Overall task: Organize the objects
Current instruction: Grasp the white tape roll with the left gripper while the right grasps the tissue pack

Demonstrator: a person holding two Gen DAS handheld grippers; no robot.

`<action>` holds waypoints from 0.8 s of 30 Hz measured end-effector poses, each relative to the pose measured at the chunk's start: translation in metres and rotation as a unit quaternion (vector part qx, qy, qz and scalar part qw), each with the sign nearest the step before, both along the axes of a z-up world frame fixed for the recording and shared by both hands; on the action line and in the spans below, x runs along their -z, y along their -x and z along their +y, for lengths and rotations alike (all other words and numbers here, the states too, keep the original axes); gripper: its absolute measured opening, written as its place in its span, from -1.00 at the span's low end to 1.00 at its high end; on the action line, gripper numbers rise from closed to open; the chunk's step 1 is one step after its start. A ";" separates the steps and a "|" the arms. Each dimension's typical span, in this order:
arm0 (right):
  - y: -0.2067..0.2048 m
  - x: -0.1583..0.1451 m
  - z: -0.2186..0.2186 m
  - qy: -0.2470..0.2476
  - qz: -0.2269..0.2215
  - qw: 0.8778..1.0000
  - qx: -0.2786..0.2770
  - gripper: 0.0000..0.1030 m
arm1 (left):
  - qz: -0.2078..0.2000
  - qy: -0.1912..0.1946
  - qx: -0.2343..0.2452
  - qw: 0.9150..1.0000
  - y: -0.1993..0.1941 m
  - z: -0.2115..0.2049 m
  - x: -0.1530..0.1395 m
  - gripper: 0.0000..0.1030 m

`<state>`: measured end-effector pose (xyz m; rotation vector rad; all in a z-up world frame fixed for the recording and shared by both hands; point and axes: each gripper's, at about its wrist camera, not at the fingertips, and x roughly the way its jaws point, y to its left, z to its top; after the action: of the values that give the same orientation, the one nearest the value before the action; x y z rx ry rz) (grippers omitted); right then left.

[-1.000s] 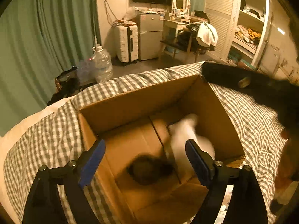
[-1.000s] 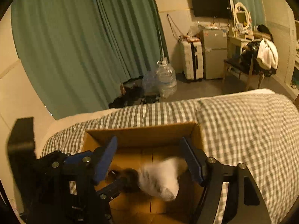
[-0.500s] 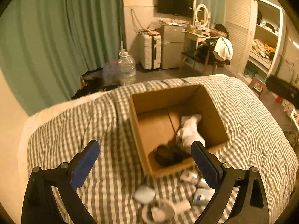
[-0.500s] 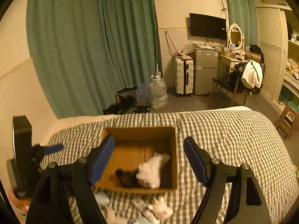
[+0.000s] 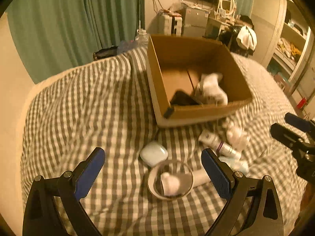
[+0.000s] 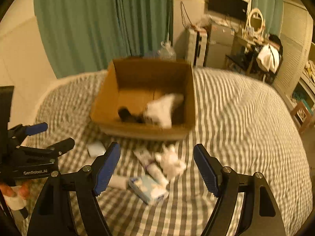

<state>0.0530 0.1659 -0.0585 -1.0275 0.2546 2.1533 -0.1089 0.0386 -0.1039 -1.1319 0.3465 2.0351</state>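
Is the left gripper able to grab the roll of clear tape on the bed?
Probably yes. The left gripper is open and empty, the roll of clear tape lies between its fingers' line, nothing covering it; the small white case sits just beyond.

Green curtains point(image 6: 102, 25), wall television point(image 6: 227, 5), white suitcase point(image 5: 170, 24), round mirror point(image 6: 256, 22), water jug point(image 6: 167, 52)

Left hand-held gripper point(image 5: 153, 172) and right hand-held gripper point(image 6: 157, 172), jaws wide apart.

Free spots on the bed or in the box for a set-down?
Free: box floor's back-left, behind the dark item and white cloth; blanket left of the box. Crowded: strip before the box, with case, tape roll, tube.
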 end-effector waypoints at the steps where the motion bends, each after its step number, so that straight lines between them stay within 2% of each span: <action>1: 0.000 0.010 0.001 0.014 -0.002 1.000 0.000 0.48 | -0.003 0.003 0.008 1.000 -0.004 0.001 0.006 0.95; 5: -0.001 0.047 0.003 0.037 -0.028 0.999 0.006 0.48 | -0.002 0.022 0.042 0.999 -0.025 0.003 0.035 0.95; 10: -0.004 0.084 0.013 0.063 -0.058 0.996 0.030 0.48 | -0.001 0.040 0.045 0.998 -0.033 0.003 0.058 0.95; 17: -0.007 0.116 0.018 0.102 -0.059 0.992 0.045 0.48 | -0.024 0.047 0.049 0.997 -0.027 0.000 0.077 0.95; 24: -0.004 0.124 0.019 0.113 -0.071 0.990 0.046 0.48 | -0.047 0.033 0.048 0.997 -0.023 -0.003 0.087 0.99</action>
<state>0.0568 0.1847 -0.1830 -1.2659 0.4769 1.9891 -0.0856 0.0352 -0.1914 -1.2225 0.4144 1.8931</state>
